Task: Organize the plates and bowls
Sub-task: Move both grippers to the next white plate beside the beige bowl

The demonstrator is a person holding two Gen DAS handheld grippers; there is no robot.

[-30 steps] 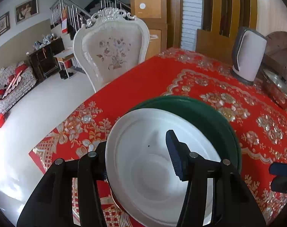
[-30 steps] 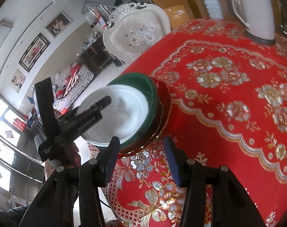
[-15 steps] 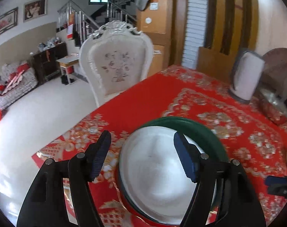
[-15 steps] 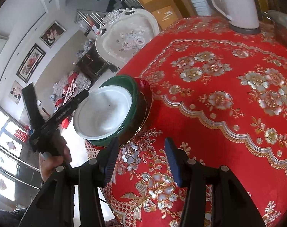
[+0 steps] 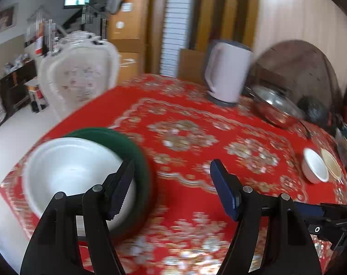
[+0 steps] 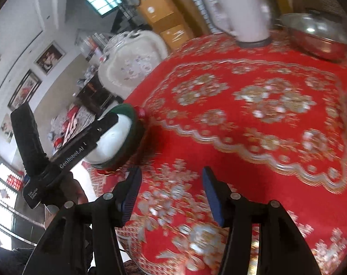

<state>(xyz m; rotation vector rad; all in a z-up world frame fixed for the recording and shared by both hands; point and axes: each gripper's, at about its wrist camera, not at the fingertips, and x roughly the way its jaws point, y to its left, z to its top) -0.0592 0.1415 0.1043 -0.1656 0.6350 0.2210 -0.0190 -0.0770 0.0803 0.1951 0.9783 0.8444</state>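
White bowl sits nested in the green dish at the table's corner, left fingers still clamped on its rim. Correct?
Not quite. The left gripper is open with nothing between its fingers; the jaws have just been opening. The white bowl does sit nested in the green dish at the table's corner. The left wrist view shows it.

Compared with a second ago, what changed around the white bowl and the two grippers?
The left gripper let go of the round white bowl: a second ago its fingers straddled the rim, and now its jaws have just opened and it has swung right, empty. The right gripper has also just opened slightly, with nothing between its fingers. The bowl stays nested in the dark green bowl at the corner of the red patterned tablecloth.
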